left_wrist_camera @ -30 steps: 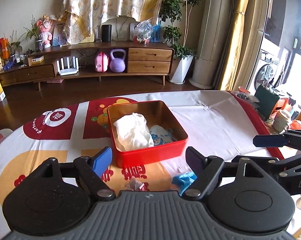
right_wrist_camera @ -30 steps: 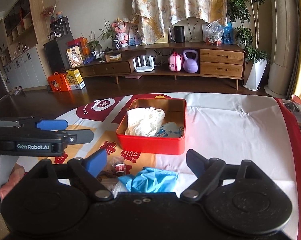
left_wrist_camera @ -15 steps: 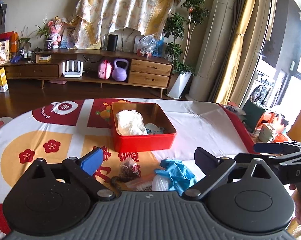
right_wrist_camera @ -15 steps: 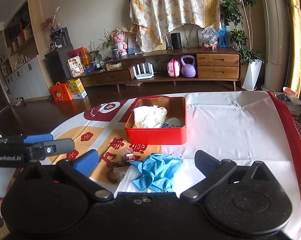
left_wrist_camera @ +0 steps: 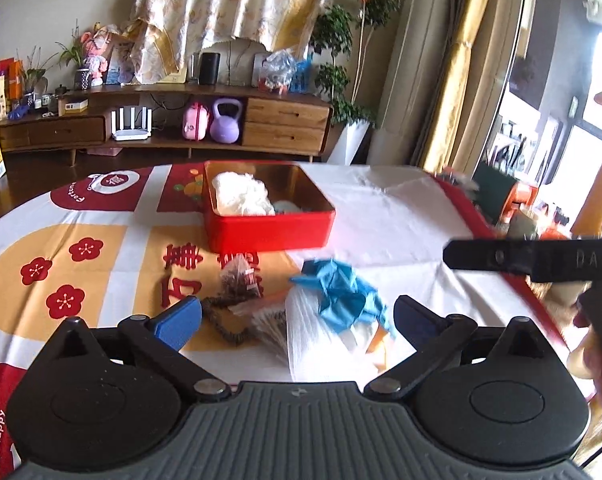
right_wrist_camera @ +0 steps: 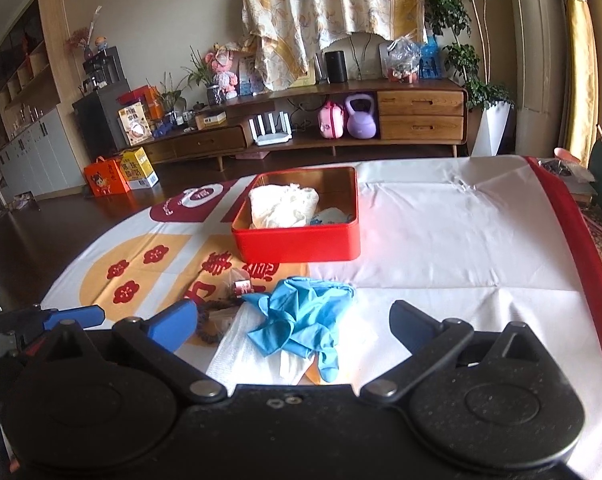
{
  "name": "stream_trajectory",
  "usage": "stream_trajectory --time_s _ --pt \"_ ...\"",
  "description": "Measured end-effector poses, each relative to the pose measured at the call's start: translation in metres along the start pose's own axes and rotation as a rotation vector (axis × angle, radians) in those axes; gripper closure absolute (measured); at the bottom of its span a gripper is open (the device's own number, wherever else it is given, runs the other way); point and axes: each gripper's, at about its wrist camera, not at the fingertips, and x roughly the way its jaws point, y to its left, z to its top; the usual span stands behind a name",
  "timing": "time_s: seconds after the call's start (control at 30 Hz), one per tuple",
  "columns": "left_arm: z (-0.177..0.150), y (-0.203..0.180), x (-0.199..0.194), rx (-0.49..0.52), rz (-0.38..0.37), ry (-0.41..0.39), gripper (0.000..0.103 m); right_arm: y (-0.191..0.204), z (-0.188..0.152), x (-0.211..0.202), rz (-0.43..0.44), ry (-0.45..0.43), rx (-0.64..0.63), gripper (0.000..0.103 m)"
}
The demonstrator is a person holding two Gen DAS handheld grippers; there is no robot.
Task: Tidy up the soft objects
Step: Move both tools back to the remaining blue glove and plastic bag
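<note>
Both tongs spread and empty over the loose pile; blue glove nearest, red tin beyond.

Glove (right_wrist_camera: 301,316) is seen low centre in the right wrist view, crumpled on a white bag (right_wrist_camera: 241,348), lying ahead of the right tongs (right_wrist_camera: 293,324) and between their tips, long axis running from upper left to lower right of the frame. In the left wrist view the glove (left_wrist_camera: 341,300) is set right of centre ahead of the left tongs (left_wrist_camera: 297,316), so the right tongs are judged better lined up. Tin (right_wrist_camera: 297,240) stands farther up the table (right_wrist_camera: 461,240), a white cloth (right_wrist_camera: 281,204) already inside. Left view alone shows the netted pouch (left_wrist_camera: 239,280) and dark cord (left_wrist_camera: 221,320) clearly; the right view half hides them behind its left tip.
</note>
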Motion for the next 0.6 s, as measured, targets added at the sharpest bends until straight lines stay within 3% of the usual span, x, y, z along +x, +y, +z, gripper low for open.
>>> stream_trajectory --time_s 0.17,0.3,0.6 --pt "-0.017 -0.013 0.014 0.055 0.001 0.012 0.000 -0.008 -0.002 0.025 0.012 0.053 0.001 0.001" --pt "-0.024 -0.013 0.029 0.023 -0.018 0.044 0.000 -0.015 0.001 0.049 0.020 0.095 -0.004 0.002" --pt "-0.032 -0.015 0.063 0.016 0.007 0.094 0.000 -0.032 0.008 0.104 0.031 0.170 0.049 0.016"
